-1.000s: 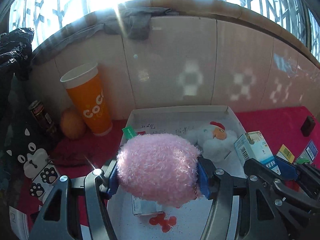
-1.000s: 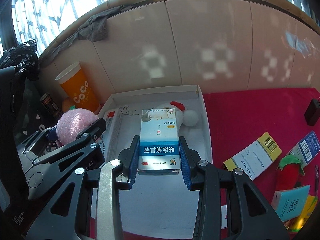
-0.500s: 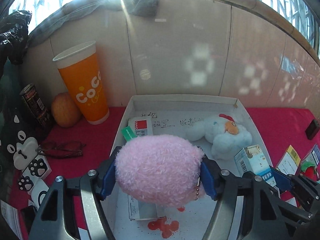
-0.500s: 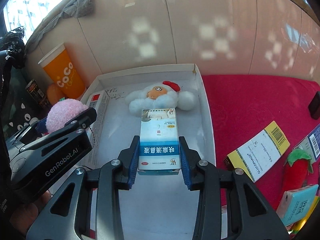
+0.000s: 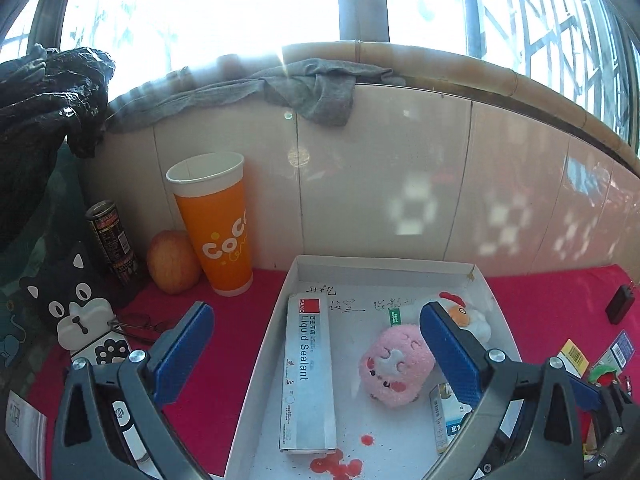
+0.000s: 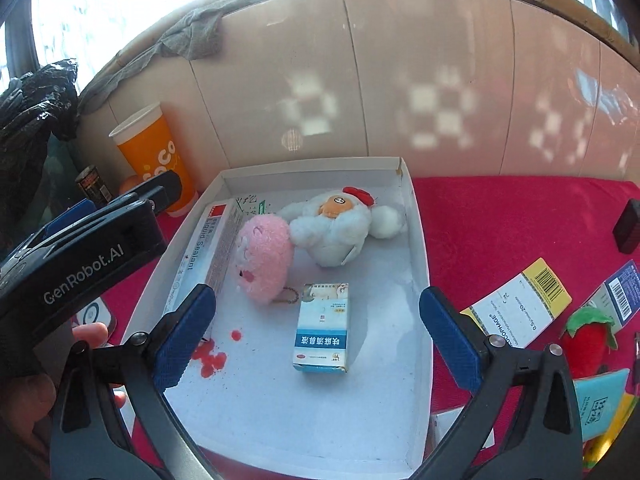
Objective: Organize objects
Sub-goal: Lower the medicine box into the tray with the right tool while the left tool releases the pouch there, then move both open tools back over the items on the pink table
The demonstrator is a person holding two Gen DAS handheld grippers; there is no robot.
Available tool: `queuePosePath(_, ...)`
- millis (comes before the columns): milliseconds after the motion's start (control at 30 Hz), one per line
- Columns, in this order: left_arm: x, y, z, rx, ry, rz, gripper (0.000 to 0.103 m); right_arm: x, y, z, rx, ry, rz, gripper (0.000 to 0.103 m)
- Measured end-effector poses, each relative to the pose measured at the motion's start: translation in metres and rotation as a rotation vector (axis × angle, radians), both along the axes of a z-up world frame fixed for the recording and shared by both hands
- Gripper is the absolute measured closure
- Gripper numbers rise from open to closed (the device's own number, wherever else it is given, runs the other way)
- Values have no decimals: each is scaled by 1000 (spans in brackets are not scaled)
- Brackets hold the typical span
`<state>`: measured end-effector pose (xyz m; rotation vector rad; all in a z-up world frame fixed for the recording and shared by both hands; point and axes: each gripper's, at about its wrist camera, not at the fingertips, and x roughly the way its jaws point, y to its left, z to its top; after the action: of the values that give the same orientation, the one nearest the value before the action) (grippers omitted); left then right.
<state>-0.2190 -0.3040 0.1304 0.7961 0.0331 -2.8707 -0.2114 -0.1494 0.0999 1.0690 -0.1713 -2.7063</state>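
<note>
A white tray (image 5: 384,265) sits on a red cloth. My left gripper (image 5: 314,320) hangs above it, its jaws opening wide with nothing between the pads. The pink plush (image 5: 394,364) lies loose on the tray floor beside a long sealant box (image 5: 308,372) and a white chicken plush (image 5: 466,316). My right gripper (image 6: 316,300) also hovers over the tray (image 6: 418,240), jaws opening, pads touching nothing. The blue-and-white medicine box (image 6: 322,328) lies flat on the tray floor below them, near the pink plush (image 6: 264,264) and the chicken plush (image 6: 340,228).
An orange cup (image 5: 216,224), an apple (image 5: 172,262), a dark can (image 5: 112,236) and glasses (image 5: 140,326) stand left of the tray. Right of it lie a yellow-ended carton (image 6: 516,312), a strawberry plush (image 6: 588,340), more small boxes and a black block (image 6: 628,226). A tiled wall closes the back.
Both grippers have opened. The pink plush left the left pads and now lies in the tray; the medicine box left the right pads and lies on the tray floor. The left gripper rose.
</note>
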Motion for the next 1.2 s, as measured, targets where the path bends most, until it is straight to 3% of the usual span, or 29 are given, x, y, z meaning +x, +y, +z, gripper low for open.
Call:
queuePosePath(200, 23, 7, 14, -31, 34, 43, 0, 13, 3, 8, -9, 26, 4, 0)
queuePosePath(333, 52, 2, 21, 75, 54, 46, 0, 33, 13, 17, -33, 70, -4, 0)
queuePosePath(400, 67, 6, 24, 61, 60, 70, 0, 45, 18, 25, -33, 109, -10, 0)
queuePosePath(533, 89, 19, 28, 44, 36, 73, 0, 69, 21, 40, 39, 185, -39, 0)
queuePosePath(700, 124, 37, 35, -4, 73, 58, 0, 100, 27, 50, 120, 238, -75, 0)
queuePosePath(833, 140, 46, 39, 13, 69, 41, 0, 120, 44, 54, 126, 230, -171, 0)
queuePosePath(1200, 151, 71, 41, -56, 78, 41, 0, 136, 66, 51, 109, 206, -212, 0)
